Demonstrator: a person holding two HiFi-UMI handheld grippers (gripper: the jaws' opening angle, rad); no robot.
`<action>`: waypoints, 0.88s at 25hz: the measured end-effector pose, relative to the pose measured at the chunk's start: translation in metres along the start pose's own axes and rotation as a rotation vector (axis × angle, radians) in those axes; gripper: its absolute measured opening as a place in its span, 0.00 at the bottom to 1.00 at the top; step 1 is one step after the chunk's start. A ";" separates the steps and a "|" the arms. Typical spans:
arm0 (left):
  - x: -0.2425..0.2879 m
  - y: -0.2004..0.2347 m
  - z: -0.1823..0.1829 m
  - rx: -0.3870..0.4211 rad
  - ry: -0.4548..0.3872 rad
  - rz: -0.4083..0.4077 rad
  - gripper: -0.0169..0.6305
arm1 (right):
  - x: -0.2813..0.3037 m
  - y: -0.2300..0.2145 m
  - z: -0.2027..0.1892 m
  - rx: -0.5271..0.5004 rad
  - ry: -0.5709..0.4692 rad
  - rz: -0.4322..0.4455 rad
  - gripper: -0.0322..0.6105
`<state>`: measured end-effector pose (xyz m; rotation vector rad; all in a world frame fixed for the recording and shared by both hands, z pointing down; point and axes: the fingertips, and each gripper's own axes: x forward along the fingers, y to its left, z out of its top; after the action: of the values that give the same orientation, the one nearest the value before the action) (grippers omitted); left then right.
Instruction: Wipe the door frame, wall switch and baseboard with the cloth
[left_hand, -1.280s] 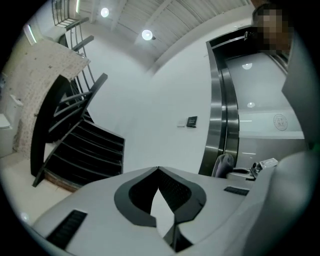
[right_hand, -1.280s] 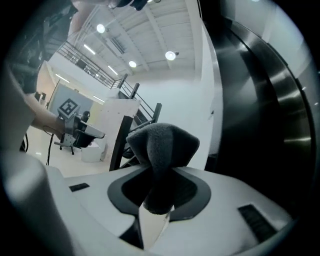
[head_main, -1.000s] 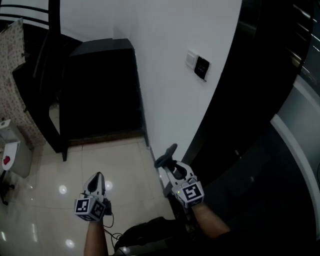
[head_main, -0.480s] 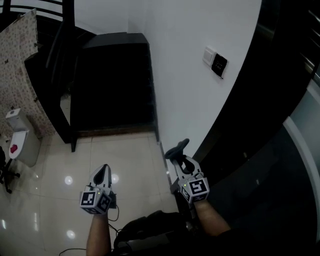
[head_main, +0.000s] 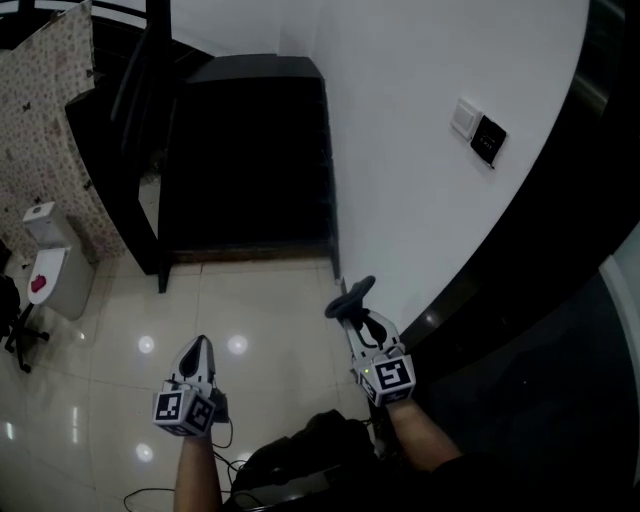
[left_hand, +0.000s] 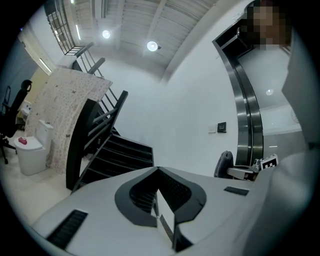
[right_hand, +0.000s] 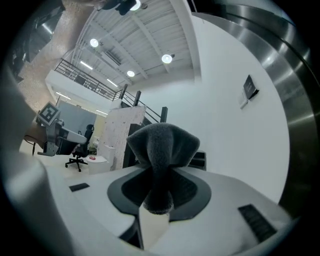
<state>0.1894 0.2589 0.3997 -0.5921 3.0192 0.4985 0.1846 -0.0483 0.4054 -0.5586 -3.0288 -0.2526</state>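
While the head view shows only your tools' backs, the gripper views settle their state. Your right gripper (head_main: 360, 322) is clamped on a fuzzy dark grey cloth (right_hand: 162, 150) that bunches into a rounded tuft above the jaws. Your left gripper (left_hand: 161, 212) is closed on nothing. The cloth sits low centre, near the white wall (head_main: 420, 150) and well apart from the wall switch (head_main: 479, 131) at upper right. The door frame (right_hand: 295, 70) looks black from above, brushed steel from the right gripper. A white lidded bin (head_main: 55, 278) at far left carries something pink on top.
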 end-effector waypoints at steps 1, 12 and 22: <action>0.001 0.007 -0.001 -0.002 0.000 0.009 0.01 | 0.008 0.003 -0.001 0.001 0.003 0.004 0.20; 0.076 0.098 0.004 0.004 0.013 0.096 0.01 | 0.166 -0.019 -0.015 0.067 -0.009 0.032 0.20; 0.263 0.173 0.056 0.058 0.003 0.052 0.01 | 0.344 -0.111 -0.008 0.183 -0.057 -0.084 0.20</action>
<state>-0.1207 0.3327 0.3766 -0.5129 3.0470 0.4112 -0.1756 -0.0313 0.4242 -0.4326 -3.0893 0.0375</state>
